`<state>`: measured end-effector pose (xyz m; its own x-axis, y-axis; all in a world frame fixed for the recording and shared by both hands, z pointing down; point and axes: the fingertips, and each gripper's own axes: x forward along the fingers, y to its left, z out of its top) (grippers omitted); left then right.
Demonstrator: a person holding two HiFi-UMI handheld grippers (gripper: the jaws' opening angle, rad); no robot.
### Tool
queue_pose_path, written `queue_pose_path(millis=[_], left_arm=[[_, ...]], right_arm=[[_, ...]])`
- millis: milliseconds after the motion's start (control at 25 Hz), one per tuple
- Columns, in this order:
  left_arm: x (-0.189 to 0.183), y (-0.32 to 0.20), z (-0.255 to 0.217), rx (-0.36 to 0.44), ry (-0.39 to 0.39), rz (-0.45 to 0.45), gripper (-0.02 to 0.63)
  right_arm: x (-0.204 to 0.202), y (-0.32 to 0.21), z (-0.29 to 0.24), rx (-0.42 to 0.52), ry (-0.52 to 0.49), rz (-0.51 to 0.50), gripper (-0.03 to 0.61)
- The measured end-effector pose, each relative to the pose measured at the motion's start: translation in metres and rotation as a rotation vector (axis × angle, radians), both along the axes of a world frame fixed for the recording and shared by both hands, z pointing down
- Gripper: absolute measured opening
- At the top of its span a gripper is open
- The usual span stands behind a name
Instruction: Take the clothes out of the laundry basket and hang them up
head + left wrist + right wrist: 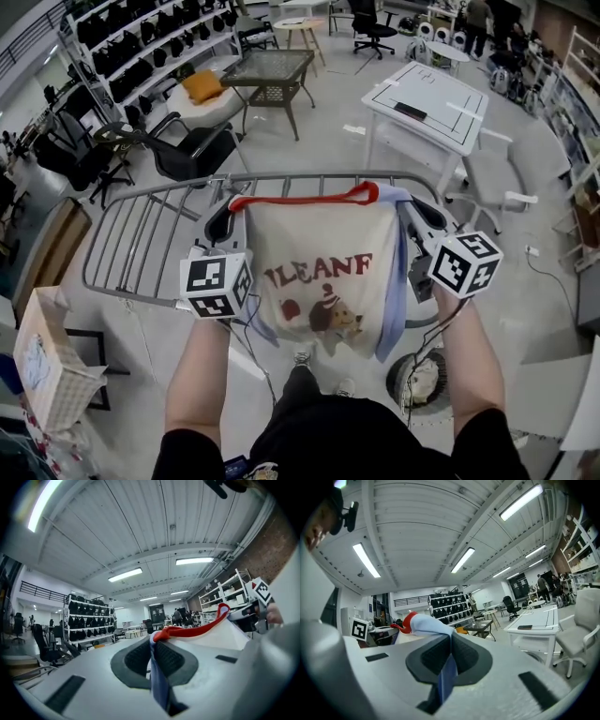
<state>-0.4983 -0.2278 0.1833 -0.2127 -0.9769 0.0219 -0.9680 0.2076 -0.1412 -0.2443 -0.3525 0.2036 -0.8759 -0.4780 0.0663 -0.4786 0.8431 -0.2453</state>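
I hold a white T-shirt (319,272) with a red collar, pale blue sleeves and a cartoon print spread out between both grippers. My left gripper (223,223) is shut on its left shoulder and my right gripper (419,217) on its right shoulder. The shirt hangs just in front of the top bar of a grey drying rack (141,234). In the left gripper view, blue fabric is pinched in the left gripper (153,656) and the red collar (187,631) runs off to the right. In the right gripper view, blue cloth sits clamped in the right gripper (450,656). A round dark basket (419,380) with pale cloth stands on the floor.
A white table (427,98) and white chair (492,178) stand beyond the rack on the right. A glass-topped table (272,70), black office chair (187,150) and shelves of dark items (131,37) are at the back left. A pale woven bin (42,361) stands at my left.
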Motion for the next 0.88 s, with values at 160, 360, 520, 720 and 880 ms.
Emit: queue_pose_path(millis=[160,360,520,720,880], left_arm=[[-0.017,-0.030,0.026,-0.016,0.016,0.049,0.017],[-0.057,-0.100,0.014,-0.029,0.040,0.112,0.017],[-0.076,-0.137,0.020,-0.046,0.049,0.151,0.017],[-0.096,-0.183,0.032,-0.073,0.069,0.196,0.017],[-0.109,-0.217,0.045,-0.093,0.087,0.223,0.017]], right_arm=[[-0.012,-0.018,0.019,-0.012,0.003,0.055,0.012],[-0.044,-0.072,0.001,-0.020,0.027,0.121,0.012],[-0.060,-0.100,0.005,-0.026,0.046,0.163,0.012],[-0.077,-0.137,0.011,-0.035,0.063,0.216,0.012],[-0.089,-0.165,0.023,-0.048,0.085,0.255,0.012]])
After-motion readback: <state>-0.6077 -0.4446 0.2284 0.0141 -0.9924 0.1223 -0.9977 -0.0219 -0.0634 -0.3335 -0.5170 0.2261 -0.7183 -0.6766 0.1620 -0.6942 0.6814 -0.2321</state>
